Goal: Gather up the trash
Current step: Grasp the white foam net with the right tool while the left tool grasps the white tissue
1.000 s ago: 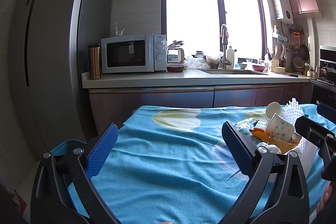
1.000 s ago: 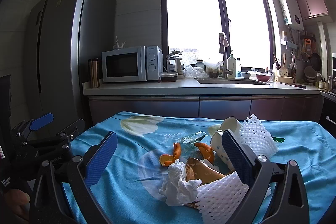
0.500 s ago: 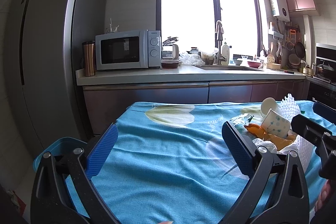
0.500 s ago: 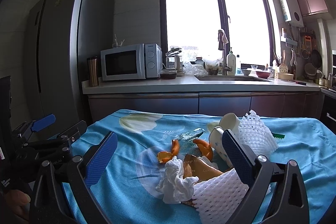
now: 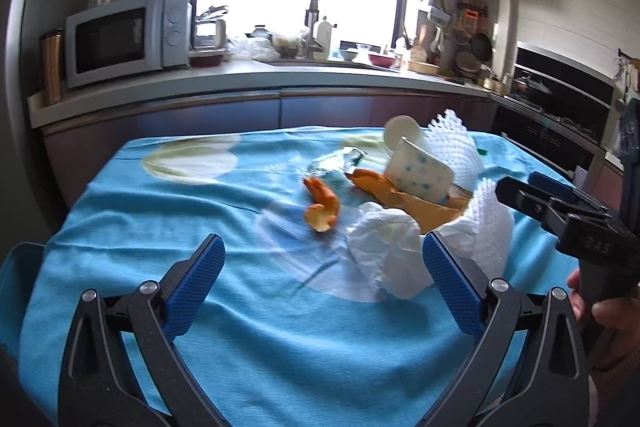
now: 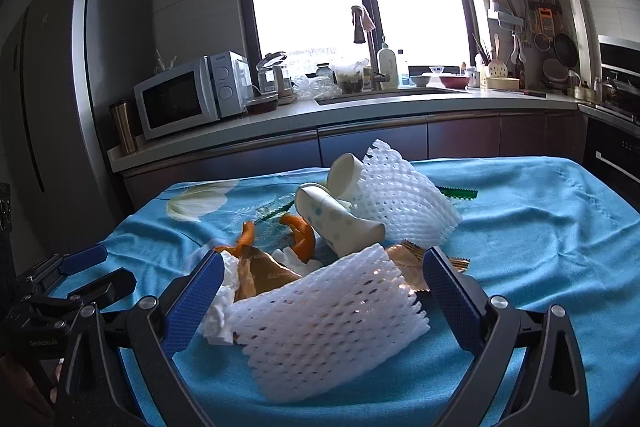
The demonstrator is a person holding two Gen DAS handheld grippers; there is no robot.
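both grippers' fingers are held wide apart and empty: right gripper [image 6: 322,291] around foam net [image 6: 332,319], left gripper [image 5: 322,275] near tissue [image 5: 384,251].

On the worktop [image 6: 540,227] we find the trash heaped together: a foam net [image 6: 332,311] nearest us, a tissue [image 6: 224,291] at its left, two cups [image 6: 340,223] behind it, another net [image 6: 404,203] at the right.

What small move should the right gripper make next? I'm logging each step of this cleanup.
Probably ease the right gripper forward and shut on the near foam net. Its jaws stand open and empty, the net lies right between them, nearest of the trash pile.
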